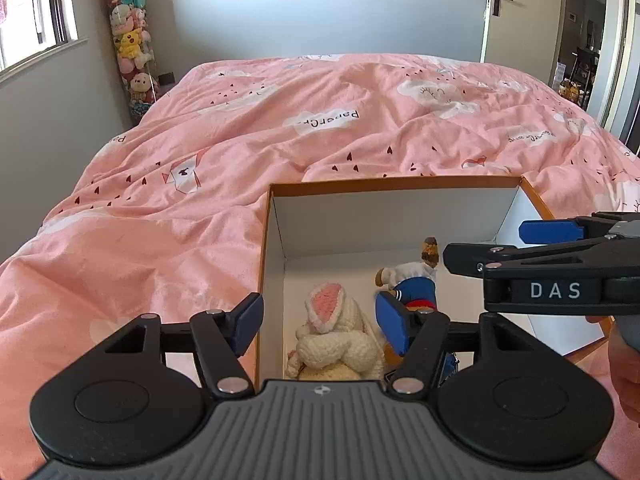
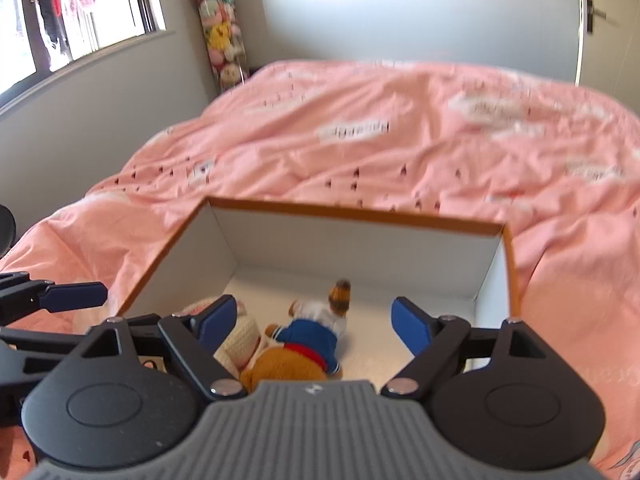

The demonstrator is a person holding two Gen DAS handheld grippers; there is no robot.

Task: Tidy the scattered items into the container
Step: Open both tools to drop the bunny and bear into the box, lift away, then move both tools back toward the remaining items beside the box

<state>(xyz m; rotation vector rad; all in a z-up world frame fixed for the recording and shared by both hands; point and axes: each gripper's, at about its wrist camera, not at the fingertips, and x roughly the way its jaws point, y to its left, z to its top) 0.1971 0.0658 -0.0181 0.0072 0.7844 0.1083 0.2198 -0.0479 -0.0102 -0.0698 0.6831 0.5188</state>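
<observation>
A box with an orange rim [image 1: 392, 185] and white inside stands on the pink bed. In it lie a white crocheted bunny [image 1: 340, 340] with pink ears and, to its right, a brown bear doll [image 1: 412, 280] in a white and blue outfit. My left gripper [image 1: 320, 326] hovers open over the box's near left part, with nothing between its pads. From the right, my right gripper [image 1: 486, 246] reaches in over the box. In the right wrist view the right gripper [image 2: 312, 322] stands wide open above the bear [image 2: 308, 336], apart from it. The bunny [image 2: 240, 340] and left gripper [image 2: 56, 312] lie to its left.
A rumpled pink duvet [image 1: 240, 120] covers the whole bed around the box [image 2: 352, 212]. In the far left corner stands a tall clear tube of plush toys [image 1: 130, 40], beside a window. A door [image 1: 496, 0] stands at the back right. A person's hand [image 1: 624, 368] shows at the right edge.
</observation>
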